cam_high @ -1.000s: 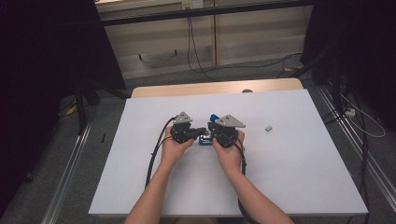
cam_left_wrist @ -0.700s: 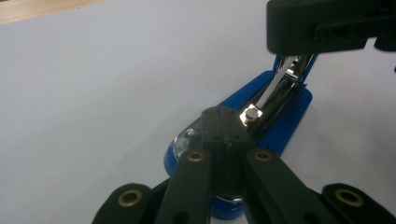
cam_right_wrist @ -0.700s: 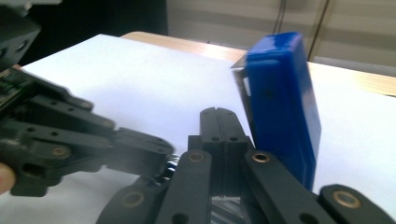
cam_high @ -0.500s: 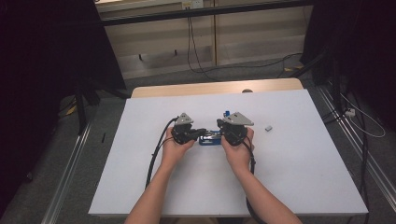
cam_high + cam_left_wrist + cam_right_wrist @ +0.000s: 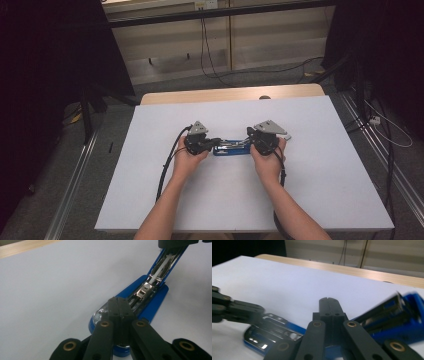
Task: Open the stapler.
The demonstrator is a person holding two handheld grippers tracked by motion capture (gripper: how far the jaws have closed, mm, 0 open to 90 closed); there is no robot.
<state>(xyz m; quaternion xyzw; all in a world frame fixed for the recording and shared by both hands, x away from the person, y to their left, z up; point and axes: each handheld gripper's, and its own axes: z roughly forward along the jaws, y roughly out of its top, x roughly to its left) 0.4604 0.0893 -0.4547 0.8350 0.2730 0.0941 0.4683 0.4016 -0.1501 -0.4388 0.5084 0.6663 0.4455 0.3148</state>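
Observation:
A blue stapler [image 5: 231, 146] lies swung open on the white table [image 5: 225, 205], its metal staple channel [image 5: 157, 272] bared. My left gripper [image 5: 217, 143] is at its left end, jaws shut, tips resting on the blue base [image 5: 152, 307] with nothing between them. My right gripper [image 5: 249, 143] is at the other end, also shut [image 5: 328, 300]. In the right gripper view the stapler's blue top arm [image 5: 402, 317] stands tilted up to the right, blurred, and the base [image 5: 274, 327] lies low at the left beside the left gripper [image 5: 237, 308].
A wooden strip [image 5: 230, 94] runs along the table's far edge. Black cables [image 5: 167, 165] trail from the left gripper across the table to the near edge. Metal rails [image 5: 75, 190] flank the table on the floor. Bare table surface lies on all sides of the stapler.
My right gripper has moved to the right, away from the left one. The stapler has opened out longer between them. The left gripper has stayed in place.

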